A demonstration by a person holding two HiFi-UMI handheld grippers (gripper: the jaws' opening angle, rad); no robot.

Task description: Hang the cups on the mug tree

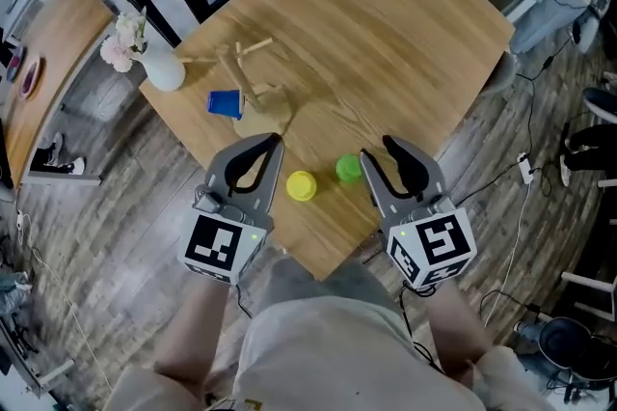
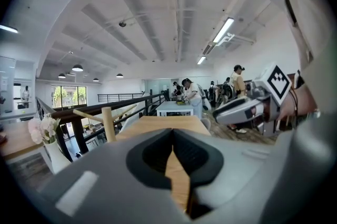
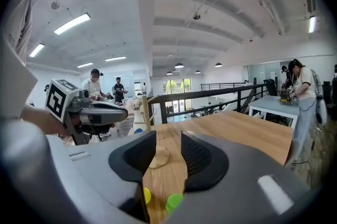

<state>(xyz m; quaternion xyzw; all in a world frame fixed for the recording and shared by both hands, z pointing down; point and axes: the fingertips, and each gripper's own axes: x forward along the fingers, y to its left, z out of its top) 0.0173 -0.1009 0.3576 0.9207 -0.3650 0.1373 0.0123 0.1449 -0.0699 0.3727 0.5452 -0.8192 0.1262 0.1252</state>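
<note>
The wooden mug tree (image 1: 241,69) stands on its round base at the table's left side, with bare pegs. Just left of that base a blue cup (image 1: 225,103) lies on the table. A yellow cup (image 1: 302,186) and a green cup (image 1: 348,169) sit near the front edge, between my two grippers. My left gripper (image 1: 277,142) is shut and empty, just left of the yellow cup. My right gripper (image 1: 376,149) is open and empty, right beside the green cup. In the right gripper view the yellow cup (image 3: 147,195) and green cup (image 3: 174,201) show low between the open jaws.
A white vase with flowers (image 1: 154,62) stands at the table's (image 1: 405,42) left corner, close to the mug tree. Chairs, cables and another table surround the area. People stand at a far desk (image 2: 174,107).
</note>
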